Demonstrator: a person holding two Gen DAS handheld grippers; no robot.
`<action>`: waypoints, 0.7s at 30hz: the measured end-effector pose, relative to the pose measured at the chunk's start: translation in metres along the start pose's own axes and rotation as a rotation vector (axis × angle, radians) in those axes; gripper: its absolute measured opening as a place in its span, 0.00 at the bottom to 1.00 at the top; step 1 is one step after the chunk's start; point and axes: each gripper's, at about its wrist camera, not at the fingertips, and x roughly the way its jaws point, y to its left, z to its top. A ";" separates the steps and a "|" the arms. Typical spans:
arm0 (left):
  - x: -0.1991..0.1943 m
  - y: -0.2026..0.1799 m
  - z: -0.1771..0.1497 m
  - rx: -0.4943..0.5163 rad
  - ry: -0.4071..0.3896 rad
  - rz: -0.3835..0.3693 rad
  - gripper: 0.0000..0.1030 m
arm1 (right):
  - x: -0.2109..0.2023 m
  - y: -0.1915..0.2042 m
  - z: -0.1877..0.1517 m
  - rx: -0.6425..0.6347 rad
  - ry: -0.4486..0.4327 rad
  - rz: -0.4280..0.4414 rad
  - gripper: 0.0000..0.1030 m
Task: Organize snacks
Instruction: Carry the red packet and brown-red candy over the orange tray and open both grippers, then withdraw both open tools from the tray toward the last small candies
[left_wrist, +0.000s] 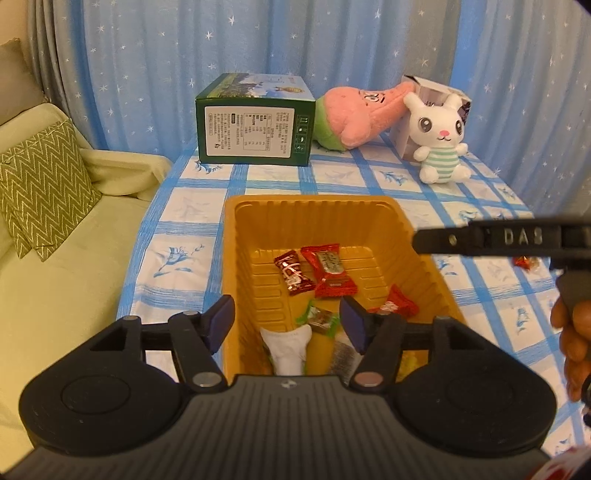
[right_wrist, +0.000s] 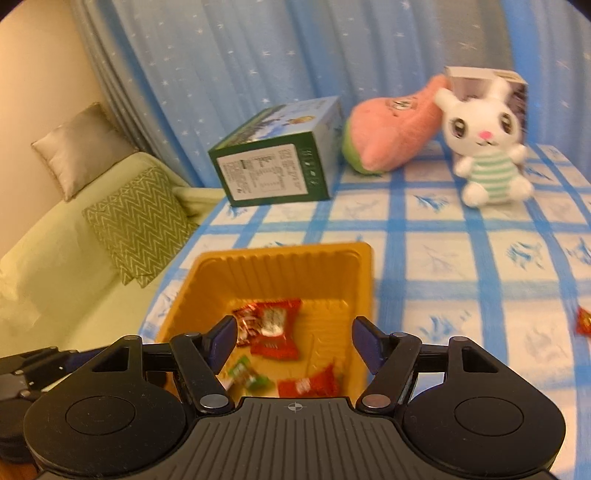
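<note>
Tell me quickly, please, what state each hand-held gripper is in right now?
Left hand-held gripper: open, holding nothing, above the yellow plastic tray.
Right hand-held gripper: open, holding nothing, above the same tray.

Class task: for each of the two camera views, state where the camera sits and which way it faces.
Left wrist: on the left gripper, angled down into the yellow tray; its open gripper and the person's right hand show.
Right wrist: on the right gripper, angled down at the tray's right side; its open gripper shows.
Shared: tray, green box, plush rabbit.
</note>
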 end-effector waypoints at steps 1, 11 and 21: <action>-0.005 -0.002 -0.001 -0.004 -0.004 -0.002 0.62 | -0.006 -0.002 -0.004 0.007 0.001 -0.004 0.67; -0.061 -0.026 -0.015 -0.052 -0.046 -0.024 0.80 | -0.081 -0.004 -0.036 0.004 -0.034 -0.049 0.67; -0.110 -0.060 -0.040 -0.050 -0.090 -0.022 0.94 | -0.146 -0.002 -0.071 0.010 -0.059 -0.066 0.67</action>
